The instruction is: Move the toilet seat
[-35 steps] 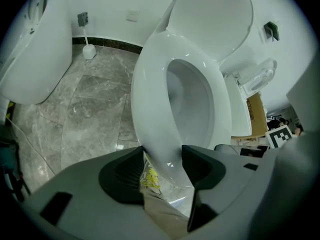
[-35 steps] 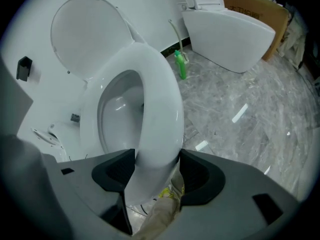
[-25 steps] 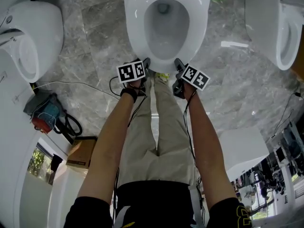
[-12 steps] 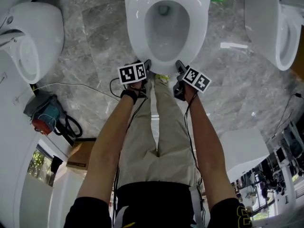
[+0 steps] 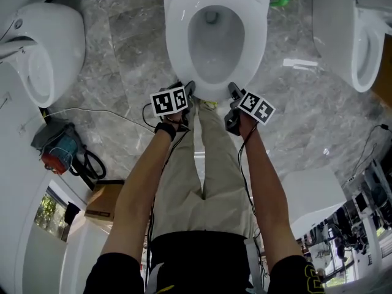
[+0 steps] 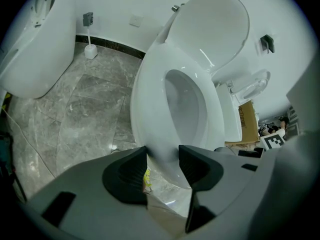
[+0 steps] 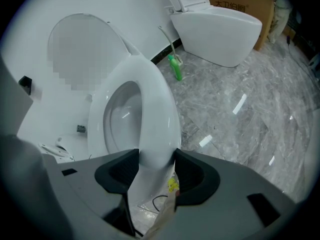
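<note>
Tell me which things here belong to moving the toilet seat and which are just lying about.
Job in hand:
- toilet seat
- left hand-held gripper, clamped on the seat's front edge
- right hand-held gripper, jaws closing on the seat between them

Lying about:
- green bottle
- toilet brush
- cardboard box
- blue tool
- left toilet
- right toilet

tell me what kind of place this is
Likely a showroom or test room for toilets, not a home bathroom: the middle toilet, a left toilet and a right toilet share one grey marble floor, and a cardboard box stands behind the right one.
</note>
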The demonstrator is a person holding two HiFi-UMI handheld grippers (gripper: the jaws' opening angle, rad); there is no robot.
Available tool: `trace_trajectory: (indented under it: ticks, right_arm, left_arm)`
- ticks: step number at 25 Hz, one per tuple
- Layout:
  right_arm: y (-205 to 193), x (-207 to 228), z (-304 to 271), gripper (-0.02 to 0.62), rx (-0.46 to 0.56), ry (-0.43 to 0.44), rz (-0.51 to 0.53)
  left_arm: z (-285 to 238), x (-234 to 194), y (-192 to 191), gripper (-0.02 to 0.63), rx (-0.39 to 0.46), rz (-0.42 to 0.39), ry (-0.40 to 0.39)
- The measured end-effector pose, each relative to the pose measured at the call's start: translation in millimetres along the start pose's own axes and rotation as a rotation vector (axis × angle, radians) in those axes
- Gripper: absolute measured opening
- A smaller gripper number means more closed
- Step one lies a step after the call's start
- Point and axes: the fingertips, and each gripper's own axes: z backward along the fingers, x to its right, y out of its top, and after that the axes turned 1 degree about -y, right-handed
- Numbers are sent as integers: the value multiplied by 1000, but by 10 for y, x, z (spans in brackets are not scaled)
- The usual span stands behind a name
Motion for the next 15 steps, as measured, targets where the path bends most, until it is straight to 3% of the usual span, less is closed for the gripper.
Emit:
trace_trajectory:
  ticks: [15]
  right_arm:
    - [86,-277,522,215,-32,77,-53]
  left_arm:
    - [502,238,144,204,50,32,-147]
